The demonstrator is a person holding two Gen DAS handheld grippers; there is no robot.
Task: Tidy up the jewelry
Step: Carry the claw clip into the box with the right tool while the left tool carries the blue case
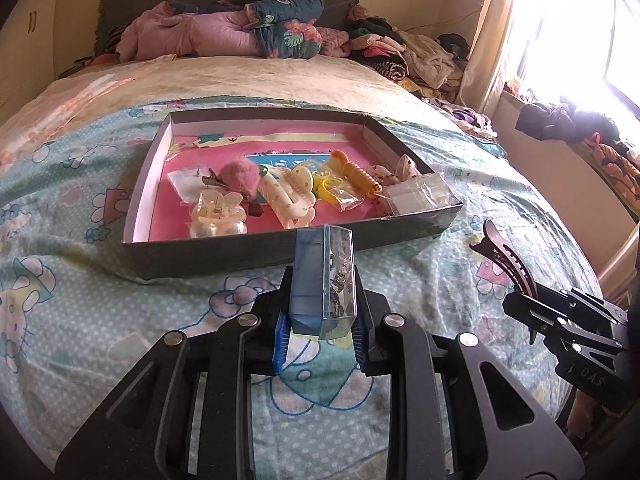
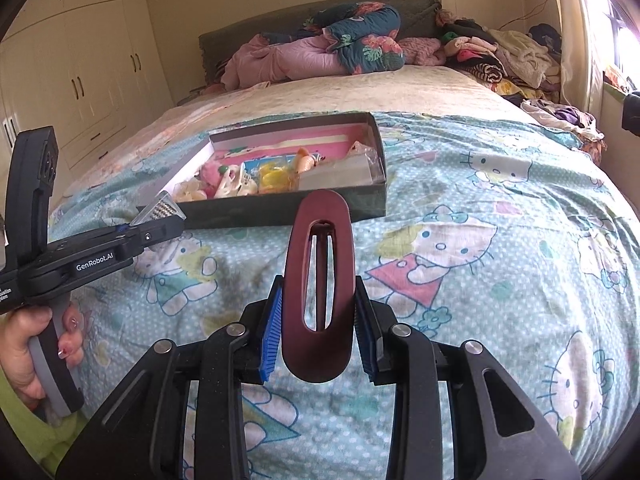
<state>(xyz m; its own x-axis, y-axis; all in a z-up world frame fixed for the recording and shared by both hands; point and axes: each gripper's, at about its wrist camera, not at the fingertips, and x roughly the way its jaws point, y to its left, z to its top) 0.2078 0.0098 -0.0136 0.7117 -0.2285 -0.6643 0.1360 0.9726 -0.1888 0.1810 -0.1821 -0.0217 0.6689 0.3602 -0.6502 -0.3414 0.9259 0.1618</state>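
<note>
Counts: one shallow dark cardboard tray with a pink floor (image 1: 208, 258) is seen on the bed; two handheld grippers are in view, each loaded with one item.
Tray contents: one pink fluffy pompom clip (image 1: 239, 174), one clear pearl-trimmed claw clip (image 1: 216, 216), one cream claw clip (image 1: 289, 197), one orange ribbed clip (image 1: 356, 174), one yellow item in a clear bag (image 1: 334, 191) and one clear plastic packet (image 1: 420, 196) are counted; smaller pieces cannot be told apart.
Bed: a light-blue cartoon-cat sheet (image 2: 500, 240) is spread under the tray, with one heap of pink and floral quilts (image 1: 240, 24) at the headboard.
Left gripper (image 1: 321, 332): it is pitched downward toward the near wall of the tray; its handle is wrapped by a hand with painted nails (image 2: 38, 344).
Left fingers: they are closed narrowly on a small clear plastic case with a blue insert and dark jewellery inside (image 1: 323, 280), which stands upright between the blue pads, just short of the tray.
Right gripper (image 2: 318, 336): it is angled downward toward the tray.
Right fingers: they are clamped on a maroon oval slotted hair clip (image 2: 318, 280), held upright by its lower half, above the sheet and near the tray's front wall.
</note>
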